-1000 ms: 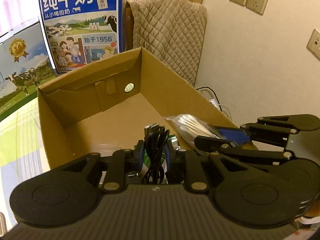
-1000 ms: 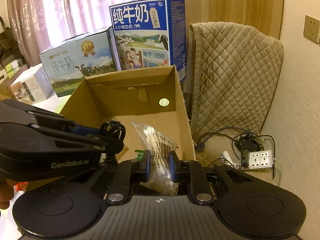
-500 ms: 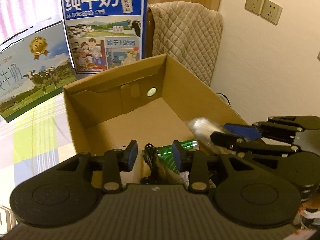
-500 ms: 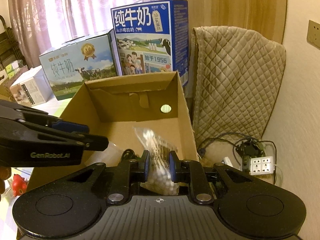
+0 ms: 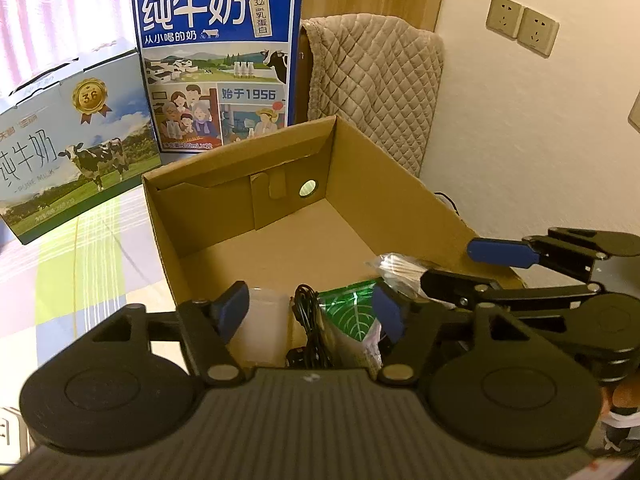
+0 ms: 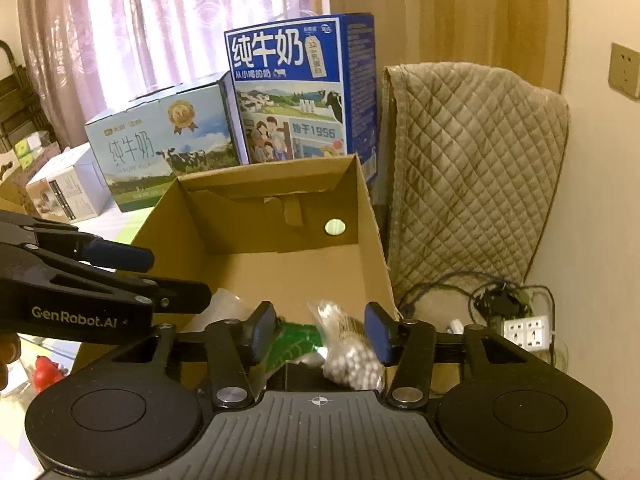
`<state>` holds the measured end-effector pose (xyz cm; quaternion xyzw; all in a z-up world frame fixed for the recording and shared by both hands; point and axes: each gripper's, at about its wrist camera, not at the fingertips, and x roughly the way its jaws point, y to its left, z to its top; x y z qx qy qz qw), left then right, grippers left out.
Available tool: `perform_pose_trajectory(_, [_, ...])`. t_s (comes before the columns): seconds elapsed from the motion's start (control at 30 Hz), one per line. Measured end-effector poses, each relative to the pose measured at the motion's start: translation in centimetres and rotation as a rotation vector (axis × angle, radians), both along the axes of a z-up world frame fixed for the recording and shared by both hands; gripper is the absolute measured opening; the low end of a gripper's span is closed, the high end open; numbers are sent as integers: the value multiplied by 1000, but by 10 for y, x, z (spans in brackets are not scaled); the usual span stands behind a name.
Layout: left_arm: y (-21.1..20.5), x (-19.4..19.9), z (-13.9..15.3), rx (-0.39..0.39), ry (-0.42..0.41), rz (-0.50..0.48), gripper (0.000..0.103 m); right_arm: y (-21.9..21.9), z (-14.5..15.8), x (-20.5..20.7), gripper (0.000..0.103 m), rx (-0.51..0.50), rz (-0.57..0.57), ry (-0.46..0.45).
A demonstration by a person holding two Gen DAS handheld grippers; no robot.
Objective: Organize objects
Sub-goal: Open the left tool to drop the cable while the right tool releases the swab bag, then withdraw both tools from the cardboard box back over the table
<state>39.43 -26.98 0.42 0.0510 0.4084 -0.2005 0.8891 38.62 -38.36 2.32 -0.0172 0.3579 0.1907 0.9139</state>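
Observation:
An open cardboard box (image 5: 380, 200) (image 6: 280, 220) holds a black cable (image 5: 308, 320), a green packet (image 5: 352, 312) (image 6: 296, 344), a clear plastic cup (image 5: 260, 328) and a bag of cotton swabs (image 5: 400, 268) (image 6: 348, 348) at its near end. My left gripper (image 5: 310, 306) (image 6: 172, 276) hangs open over the cable and packet, touching neither. Just to its right, my right gripper (image 6: 320, 330) (image 5: 448, 264) is open too. The swab bag lies loose between its pads, closer to the right one.
Two milk cartons (image 5: 216, 64) (image 5: 68, 152) stand behind the box. A quilted cover (image 6: 472, 168) drapes over something to its right. On the floor by the wall lies a power strip (image 6: 528, 332) with tangled cords. Wall sockets (image 5: 520, 26) sit high up. The far half of the box is bare.
The left gripper opened and dropped the black cable into the box. The right gripper then opened off the swab bag. Both have drawn back slightly from the box.

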Motion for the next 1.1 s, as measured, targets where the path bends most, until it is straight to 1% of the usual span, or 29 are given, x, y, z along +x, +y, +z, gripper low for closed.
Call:
perform_pose_trajectory(0.03, [1,-2,1,-1,-1,-2,71,-1,1,-2,52,5,-5,2])
perform_pose_trajectory(0.1, [2,-6,3,-3,-5,-4,75,-5,3,-7,55,17,-17,5])
perform_pose_trajectory(0.17, [3,-10,5,-4,-5,-1,81,-8,5,-11,57,31,-25,10])
perform_pose_trajectory(0.27, [7,-17,10,-14,-7,1,82,-11,9,-20,60,47,-32,14])
perform_pose_trajectory(0.3, [8,-19,11,-16,-6,3,83,-11,11,-23,60,51,-34,15])
perform_pose_trajectory(0.33, [10,-22,13,-17,-6,6,87,-12,12,-26,61,55,-36,14])
perform_pose_trajectory(0.53, [21,-42,22,-22,-10,23,89,-11,19,-47,62,83,-36,22])
perform_pose_trajectory(0.83, [39,-71,33,-28,-21,52,89,-5,26,-73,63,81,-32,30])
perform_pose_trajectory(1.1, [58,-99,39,-33,-32,80,89,6,31,-97,63,91,-2,39])
